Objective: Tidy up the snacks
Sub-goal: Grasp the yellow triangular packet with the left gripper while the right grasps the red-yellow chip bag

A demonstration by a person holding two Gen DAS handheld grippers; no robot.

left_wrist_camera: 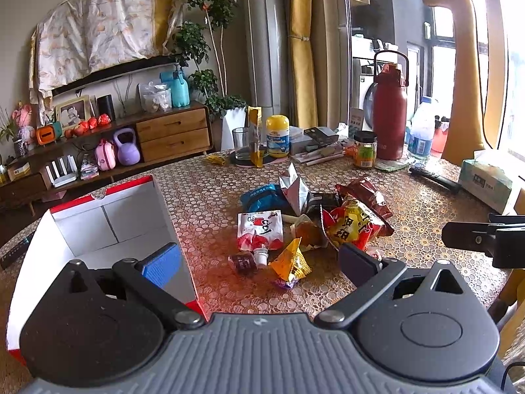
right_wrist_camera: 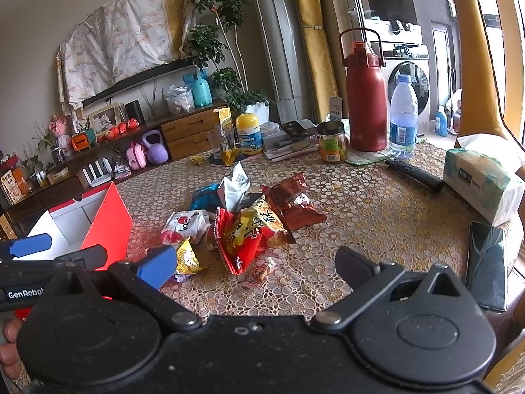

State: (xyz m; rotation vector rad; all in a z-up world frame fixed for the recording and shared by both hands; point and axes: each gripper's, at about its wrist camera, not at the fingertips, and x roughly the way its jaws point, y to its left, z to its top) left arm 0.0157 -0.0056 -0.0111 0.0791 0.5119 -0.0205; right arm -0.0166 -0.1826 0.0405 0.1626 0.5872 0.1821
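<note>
Nearest the lens, the left gripper (left_wrist_camera: 259,256) has its jaws spread wide with nothing between them, poised low over the near edge of the snack pile. Centre frame, that pile lies on the lace-patterned tablecloth (left_wrist_camera: 410,229): a small yellow crinkled foil packet (left_wrist_camera: 292,262) closest, a white-and-red spouted pouch (left_wrist_camera: 260,229) just behind it, a big red-and-yellow crisp bag (left_wrist_camera: 354,226) to its right. At lower left stands the open red-and-white cardboard box (left_wrist_camera: 108,223), seemingly empty. The right gripper (right_wrist_camera: 256,262), also spread and empty, hangs over the pile's other side. Taking the loose yellow packet first looks wisest: pinch its flat crimped edge, not the puffed belly, lift clear, then carry it left into the box.
</note>
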